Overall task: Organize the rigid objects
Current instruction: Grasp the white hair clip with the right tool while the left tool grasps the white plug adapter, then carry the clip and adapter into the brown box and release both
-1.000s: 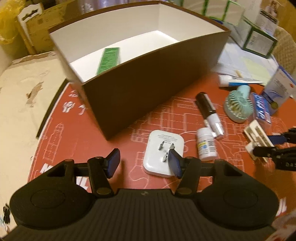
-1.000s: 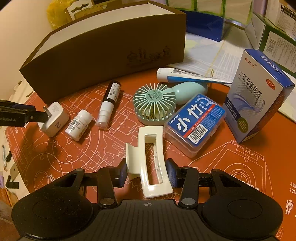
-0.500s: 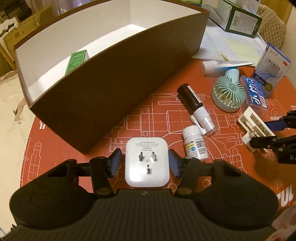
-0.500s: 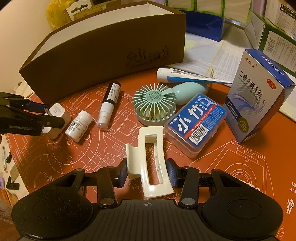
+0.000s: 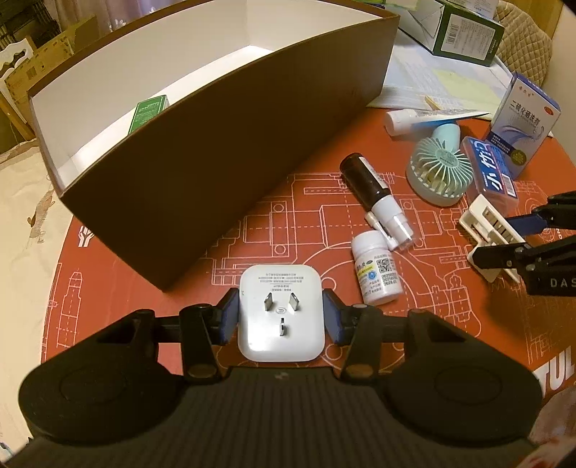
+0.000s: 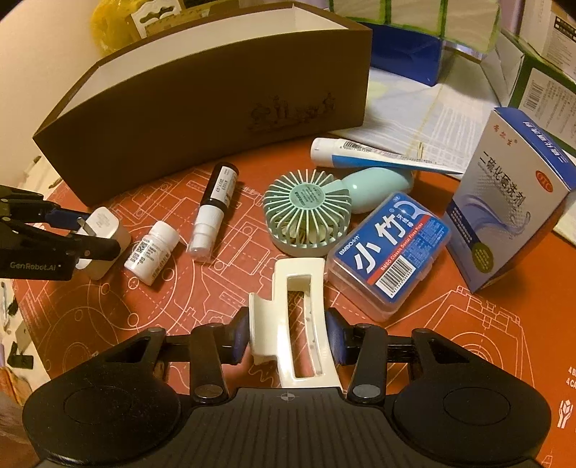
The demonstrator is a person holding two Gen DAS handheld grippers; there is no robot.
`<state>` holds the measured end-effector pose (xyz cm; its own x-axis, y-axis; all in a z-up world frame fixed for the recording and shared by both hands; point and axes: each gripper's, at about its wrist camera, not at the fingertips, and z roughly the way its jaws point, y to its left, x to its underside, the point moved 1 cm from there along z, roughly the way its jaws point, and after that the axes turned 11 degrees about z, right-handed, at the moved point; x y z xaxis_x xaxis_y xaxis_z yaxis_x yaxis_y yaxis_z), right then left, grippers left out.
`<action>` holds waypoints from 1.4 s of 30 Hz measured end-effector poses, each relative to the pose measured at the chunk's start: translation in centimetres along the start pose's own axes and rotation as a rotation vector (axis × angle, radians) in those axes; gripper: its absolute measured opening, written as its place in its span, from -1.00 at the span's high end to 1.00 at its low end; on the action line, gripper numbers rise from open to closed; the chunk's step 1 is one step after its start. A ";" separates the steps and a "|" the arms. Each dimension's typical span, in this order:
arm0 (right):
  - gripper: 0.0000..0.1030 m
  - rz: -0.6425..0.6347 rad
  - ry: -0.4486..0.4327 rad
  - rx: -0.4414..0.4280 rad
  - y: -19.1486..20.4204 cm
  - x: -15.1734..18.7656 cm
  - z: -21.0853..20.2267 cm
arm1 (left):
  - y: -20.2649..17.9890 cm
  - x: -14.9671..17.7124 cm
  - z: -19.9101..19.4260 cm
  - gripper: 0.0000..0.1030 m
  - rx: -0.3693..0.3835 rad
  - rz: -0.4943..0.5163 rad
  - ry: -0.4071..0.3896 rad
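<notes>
My left gripper (image 5: 280, 318) is shut on a white plug adapter (image 5: 281, 288), prongs facing up, on the red mat. My right gripper (image 6: 288, 338) is shut on a cream hair claw clip (image 6: 297, 309). The brown box with a white inside (image 5: 223, 144) stands behind; a green packet (image 5: 149, 111) lies in it. On the mat lie a white pill bottle (image 5: 376, 271), a dark spray bottle (image 5: 374, 194), a mint hand fan (image 6: 307, 212), a blue floss pick case (image 6: 388, 252) and a toothpaste tube (image 6: 360, 153).
A blue and white medicine box (image 6: 511, 201) stands at the right. Papers (image 6: 424, 122) and cartons (image 5: 464, 30) lie behind it. The red mat's left edge (image 5: 57, 273) borders a beige cloth. The box wall is just left of the adapter.
My left gripper moved over the adapter and closed on its sides. My right gripper stayed shut on the clip and barely moved.
</notes>
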<state>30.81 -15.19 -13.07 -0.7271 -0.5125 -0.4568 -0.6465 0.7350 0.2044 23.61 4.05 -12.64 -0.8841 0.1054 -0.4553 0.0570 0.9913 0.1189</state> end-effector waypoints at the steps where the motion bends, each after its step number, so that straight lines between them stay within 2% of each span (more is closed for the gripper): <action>1: 0.19 -0.003 0.000 0.001 0.1 0.0 0.0 | 0.0 0.1 -0.1 0.14 -0.001 -0.002 0.002; 2: 0.25 -0.008 -0.001 0.001 0.1 0.0 0.0 | 0.0 0.1 -0.1 0.15 -0.002 -0.005 0.004; 8: 0.28 -0.035 0.005 -0.020 0.7 -0.2 -0.5 | -0.2 0.4 -0.8 0.15 0.003 -0.012 0.004; 15: 0.28 -0.062 -0.025 -0.062 1.6 -1.6 -2.0 | -0.8 -0.5 -3.8 0.15 0.030 -0.001 -0.059; 23: 0.28 -0.106 -0.117 -0.152 3.8 -5.4 -5.0 | 0.8 -4.2 -9.0 0.15 0.023 -0.030 -0.183; 28: 0.28 -0.138 -0.193 -0.210 5.5 -9.3 -6.4 | 3.3 -7.4 -10.9 0.15 -0.022 -0.053 -0.262; 33: 0.28 -0.163 -0.249 -0.227 7.5 -13.2 -6.2 | 6.1 -10.7 -10.4 0.15 -0.084 -0.070 -0.285; 42: 0.28 -0.167 -0.272 -0.255 9.5 -19.4 -3.2 | 9.2 -13.9 -5.7 0.15 -0.107 -0.109 -0.207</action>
<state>38.03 0.25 0.47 -0.5414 -0.4546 -0.7073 -0.8121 0.5005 0.3000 33.76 11.28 -0.14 -0.7679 0.0234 -0.6401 -0.0926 0.9848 0.1471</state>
